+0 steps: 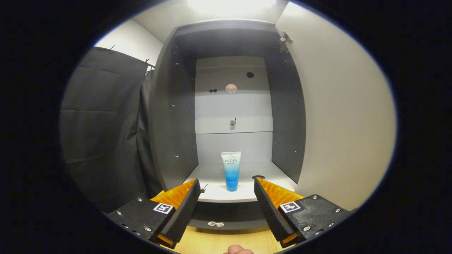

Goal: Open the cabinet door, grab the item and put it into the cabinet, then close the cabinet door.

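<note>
A: Left of frame, what's there?

B: Dark cloth (106, 134), then the cabinet's (173, 116) grey side wall. Nothing to do w/ those.

A: Centre?

B: Tube (231, 171) stands upright on the bottom shelf (215, 193) inside the cabinet, cap down, centre of frame. It sits beyond the tool (226, 192) and apart from it. Tool's spread wide, nothing held, the two fingers framing the tube from lower centre.

A: So item's in already?

B: Looks so. Step in hand is prob. closing up.

A: Right side?

B: Door (339, 127) swung open, big pale panel filling the right of frame, hinge (285, 38) at upper right.

A: How to do it well?

B: Pull the tool straight back first so it doesn't clip the tube. Then go round to the door's outer face, push near the free edge, not by the hinge. Steady swing, no slam, or the tube may tip.
</note>
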Demonstrator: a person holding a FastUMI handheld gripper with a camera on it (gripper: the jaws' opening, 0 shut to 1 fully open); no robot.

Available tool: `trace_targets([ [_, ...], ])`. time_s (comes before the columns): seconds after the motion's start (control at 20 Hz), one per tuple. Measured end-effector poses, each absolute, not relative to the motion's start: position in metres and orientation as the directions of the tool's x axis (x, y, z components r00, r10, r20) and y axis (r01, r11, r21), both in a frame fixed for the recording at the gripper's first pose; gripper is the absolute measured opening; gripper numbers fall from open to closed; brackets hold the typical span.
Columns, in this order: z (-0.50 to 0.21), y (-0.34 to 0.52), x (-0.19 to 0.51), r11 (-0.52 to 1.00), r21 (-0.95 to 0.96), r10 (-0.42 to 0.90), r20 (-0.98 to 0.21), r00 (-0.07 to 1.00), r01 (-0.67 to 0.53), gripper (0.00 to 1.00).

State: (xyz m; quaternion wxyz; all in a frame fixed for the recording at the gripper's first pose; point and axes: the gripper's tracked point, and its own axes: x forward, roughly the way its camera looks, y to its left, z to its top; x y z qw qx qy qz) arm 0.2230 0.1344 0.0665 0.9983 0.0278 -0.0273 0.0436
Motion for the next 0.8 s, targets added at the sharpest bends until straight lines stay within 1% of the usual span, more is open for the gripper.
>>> trace_targets([
  [0.2, 0.066, 0.148, 0.149, 0.988, 0.075, 0.128, 0.058, 0.99, -0.132, 0.94],
  [0.3, 0.06, 0.158, 0.113, 0.98, 0.108, 0.162, 0.036, 0.986, -0.165, 0.93],
  [0.55, 0.067, 0.148, 0.039, 0.972, 0.158, 0.17, 0.047, 0.984, -0.175, 0.93],
  [0.65, 0.066, 0.135, 0.014, 0.966, 0.178, 0.184, 0.036, 0.982, -0.187, 0.93],
  [0.8, 0.067, 0.084, -0.017, 0.969, 0.202, 0.139, 0.022, 0.99, -0.14, 0.93],
])
